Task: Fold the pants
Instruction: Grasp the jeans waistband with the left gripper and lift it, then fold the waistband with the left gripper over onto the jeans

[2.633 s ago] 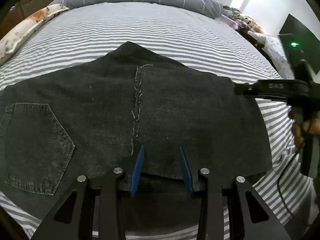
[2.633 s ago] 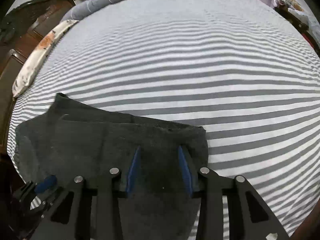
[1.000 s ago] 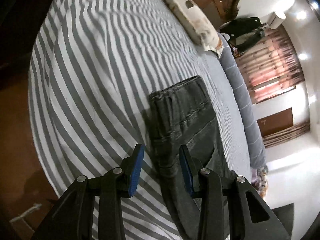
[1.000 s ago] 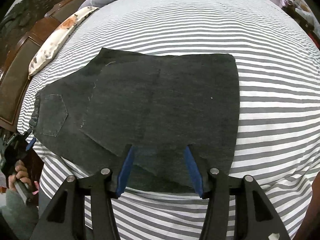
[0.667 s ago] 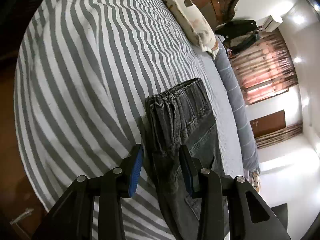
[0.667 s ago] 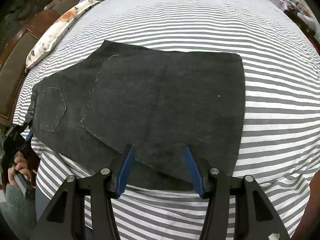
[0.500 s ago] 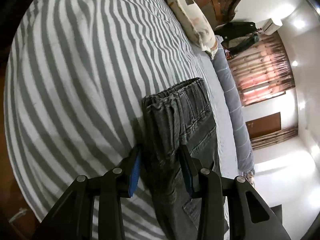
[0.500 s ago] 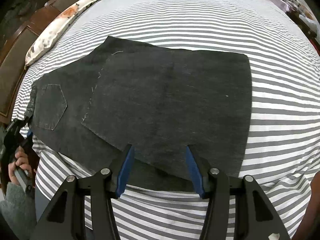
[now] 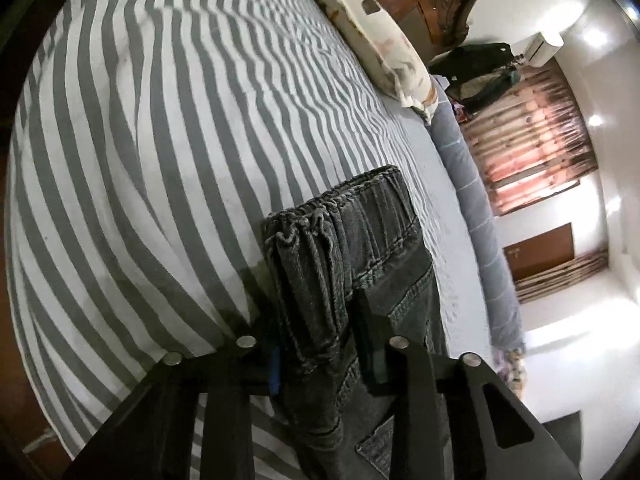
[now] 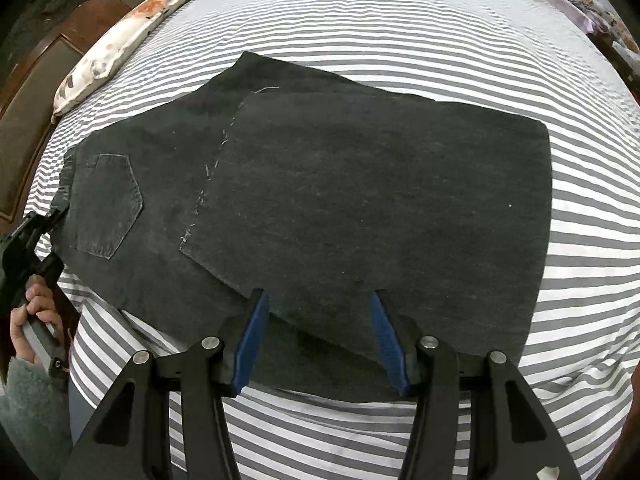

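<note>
Dark grey denim pants (image 10: 320,200) lie folded flat on the striped bed, back pocket (image 10: 108,204) at the left. In the left wrist view the gathered waistband (image 9: 340,248) sits between the fingers of my left gripper (image 9: 320,320), which straddles the waist edge; the jaws stand partly apart around the cloth. The left gripper also shows at the pants' left edge in the right wrist view (image 10: 44,224). My right gripper (image 10: 320,320) is open and hovers over the near edge of the folded leg.
The bed (image 10: 400,32) has a grey-and-white striped sheet. A floral pillow (image 10: 116,44) and a grey bolster (image 9: 472,216) lie by the wooden headboard (image 9: 424,4). The bed's edge drops off at the left (image 9: 24,320).
My left gripper has moved forward onto the waistband, which now lies between its fingers. My right gripper has drawn back slightly, so more of the pants shows.
</note>
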`<state>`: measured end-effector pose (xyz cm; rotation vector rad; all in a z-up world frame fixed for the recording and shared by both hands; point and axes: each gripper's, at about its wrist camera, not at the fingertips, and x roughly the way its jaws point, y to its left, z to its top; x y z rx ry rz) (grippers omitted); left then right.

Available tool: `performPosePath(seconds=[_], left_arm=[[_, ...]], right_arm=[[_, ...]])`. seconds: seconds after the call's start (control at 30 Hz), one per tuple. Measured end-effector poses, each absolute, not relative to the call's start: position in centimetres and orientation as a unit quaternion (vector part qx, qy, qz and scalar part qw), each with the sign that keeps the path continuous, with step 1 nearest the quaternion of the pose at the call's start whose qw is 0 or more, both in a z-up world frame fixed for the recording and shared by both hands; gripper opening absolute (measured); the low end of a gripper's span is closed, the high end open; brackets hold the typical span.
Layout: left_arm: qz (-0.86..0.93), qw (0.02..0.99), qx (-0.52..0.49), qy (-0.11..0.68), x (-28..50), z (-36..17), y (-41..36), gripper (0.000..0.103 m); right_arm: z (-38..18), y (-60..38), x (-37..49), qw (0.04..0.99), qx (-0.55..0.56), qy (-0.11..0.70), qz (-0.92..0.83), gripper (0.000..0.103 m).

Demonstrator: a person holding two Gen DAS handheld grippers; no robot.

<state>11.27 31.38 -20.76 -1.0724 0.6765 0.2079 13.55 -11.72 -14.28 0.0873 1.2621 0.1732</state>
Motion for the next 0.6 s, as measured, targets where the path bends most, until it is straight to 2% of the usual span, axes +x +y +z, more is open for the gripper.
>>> performPosePath(seconds=[0.27,0.6], left_arm=[[0.130,0.830,-0.428,0.335,11.9,-17.4,29.5,0.023],[0.093,0.882,-0.330,0.324,13.2,-10.0,24.5,0.022]], right_arm=[[-14.1,-14.2,13.4,0.803,0.093,0.583,0.078,0.051],[-14.0,-17.6,12.6,0.802,0.156,0.571,0.079,0.051]])
